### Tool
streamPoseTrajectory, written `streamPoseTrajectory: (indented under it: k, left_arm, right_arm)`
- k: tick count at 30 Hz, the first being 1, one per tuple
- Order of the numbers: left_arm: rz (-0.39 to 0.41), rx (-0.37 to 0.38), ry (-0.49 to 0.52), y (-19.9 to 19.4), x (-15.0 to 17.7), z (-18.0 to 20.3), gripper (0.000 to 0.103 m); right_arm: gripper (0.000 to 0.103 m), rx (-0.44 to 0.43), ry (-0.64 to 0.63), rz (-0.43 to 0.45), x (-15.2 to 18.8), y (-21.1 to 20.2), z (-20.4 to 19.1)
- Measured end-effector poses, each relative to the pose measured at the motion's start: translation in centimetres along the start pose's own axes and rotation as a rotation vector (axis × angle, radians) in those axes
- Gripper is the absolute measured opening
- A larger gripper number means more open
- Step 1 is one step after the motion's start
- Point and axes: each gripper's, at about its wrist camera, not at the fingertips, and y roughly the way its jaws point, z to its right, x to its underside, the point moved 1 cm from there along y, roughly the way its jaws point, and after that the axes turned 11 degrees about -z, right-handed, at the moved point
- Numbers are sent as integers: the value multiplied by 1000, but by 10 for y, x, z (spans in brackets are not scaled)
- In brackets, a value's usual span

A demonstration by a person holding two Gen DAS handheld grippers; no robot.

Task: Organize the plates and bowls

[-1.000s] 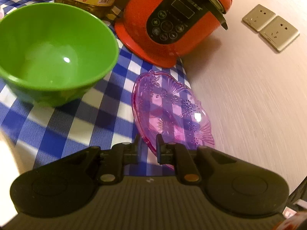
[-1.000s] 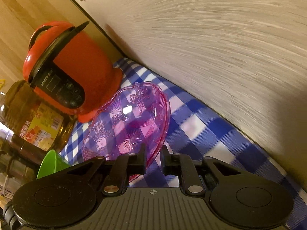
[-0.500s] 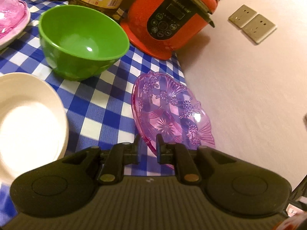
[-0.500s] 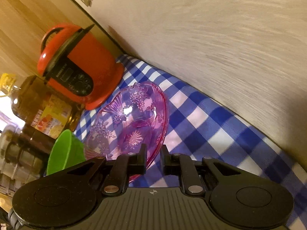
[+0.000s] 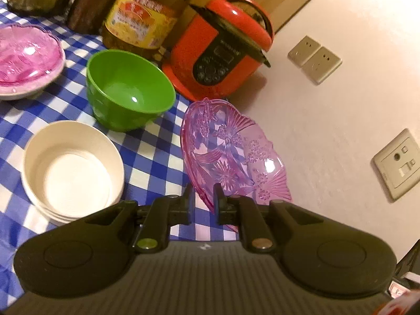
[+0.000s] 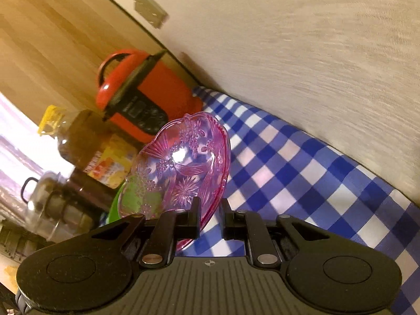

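My left gripper [image 5: 203,199] is shut on the rim of a clear pink patterned plate [image 5: 231,152] and holds it tilted above the checked cloth. My right gripper [image 6: 210,214] is shut on the rim of a second pink patterned plate [image 6: 181,168], also lifted and tilted. A green bowl [image 5: 128,89] stands upright on the cloth, and its edge shows behind the plate in the right wrist view [image 6: 115,207]. A stack of white bowls [image 5: 71,168] sits left of my left gripper. A pink plate lies in a white dish [image 5: 29,60] at the far left.
A red rice cooker [image 5: 223,50] stands at the back by the wall; it shows in the right wrist view [image 6: 141,97] too. An oil bottle [image 5: 147,18] and dark jars [image 5: 92,2] line the back edge. Wall sockets [image 5: 315,57] are on the right wall.
Both grippers have risen and pulled back with their plates. In the left wrist view the green bowl shrank and the white bowls and the far pink plate came into view.
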Motion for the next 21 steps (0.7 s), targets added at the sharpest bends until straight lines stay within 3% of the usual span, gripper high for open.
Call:
streamPoseTrajectory:
  k: [10, 21]
  left_arm:
    - [86, -22, -19, -47, -16, -18, 13]
    - [159, -84, -70, -92, -30, -59, 13]
  right_arm:
    - [14, -88, -73, -3, 11, 0, -42]
    - [14, -156, -152, -71, 38, 25, -95]
